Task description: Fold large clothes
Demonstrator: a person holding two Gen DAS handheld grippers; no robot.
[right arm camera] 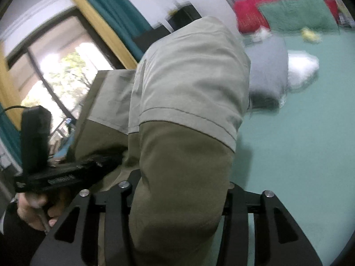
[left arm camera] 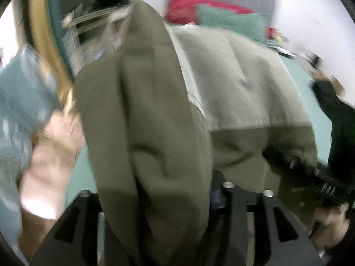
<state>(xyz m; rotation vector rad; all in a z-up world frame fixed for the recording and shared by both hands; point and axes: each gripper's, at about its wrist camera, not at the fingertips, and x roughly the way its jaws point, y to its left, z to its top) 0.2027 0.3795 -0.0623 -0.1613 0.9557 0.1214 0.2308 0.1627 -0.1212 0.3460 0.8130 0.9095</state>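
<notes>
A two-tone garment, olive and pale grey-green, is lifted over the teal bed. An olive fold hangs over my left gripper and hides its fingertips. In the right wrist view the same garment rises in a thick bunch between the finger bases of my right gripper, and its pads are covered too. The finger bases of both grippers stand well apart. Each wrist view shows the other gripper's black body, the right one and the left one, each held by a hand and pushed into the cloth's edge.
The teal bed sheet spreads to the right, with a folded grey cloth and a white bundle on it. Red and green pillows lie at the headboard. A window and a shelf stand on the left.
</notes>
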